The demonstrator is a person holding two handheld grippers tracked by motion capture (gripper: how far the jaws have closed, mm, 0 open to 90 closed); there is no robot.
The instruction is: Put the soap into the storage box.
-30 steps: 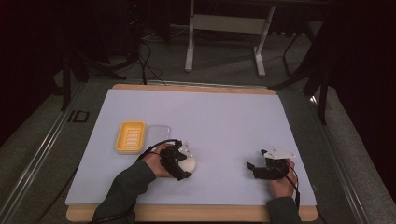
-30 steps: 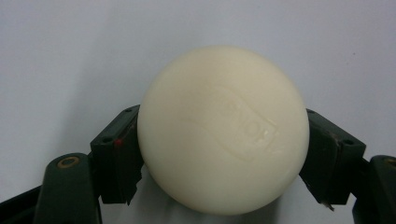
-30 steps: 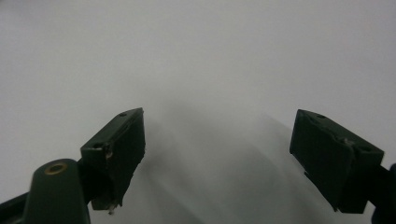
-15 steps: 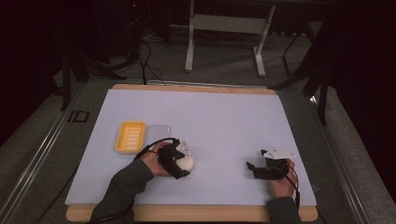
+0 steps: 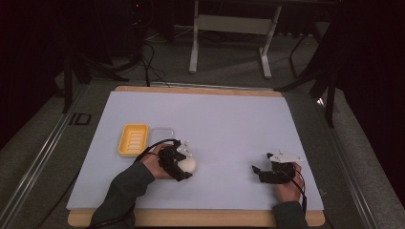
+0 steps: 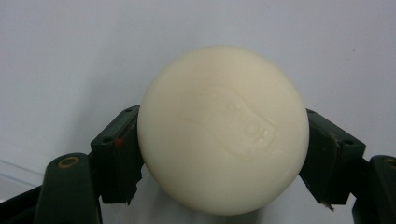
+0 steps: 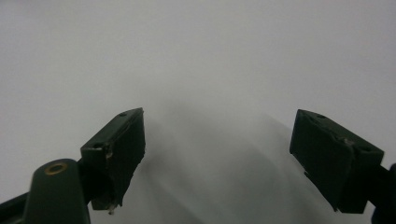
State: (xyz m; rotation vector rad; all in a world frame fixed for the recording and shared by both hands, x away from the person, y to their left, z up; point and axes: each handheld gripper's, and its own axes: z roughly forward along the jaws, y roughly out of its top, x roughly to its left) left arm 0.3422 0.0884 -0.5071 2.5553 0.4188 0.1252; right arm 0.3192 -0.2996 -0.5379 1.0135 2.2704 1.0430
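The left gripper holds the pale oval soap bar by its two sides, just right of the yellow soap dish, and it looks hard, smooth and slippery, while the right gripper has wide empty jaws.

Left gripper on cream soap, yellow dish nearby, right gripper apart

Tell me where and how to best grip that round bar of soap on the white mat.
Grip the soap across its widest middle, one pad on each curved edge, coming in low from the person's side. The left gripper already holds it that way, probably because the flat stamped face lies up and the rounded rim narrows elsewhere.
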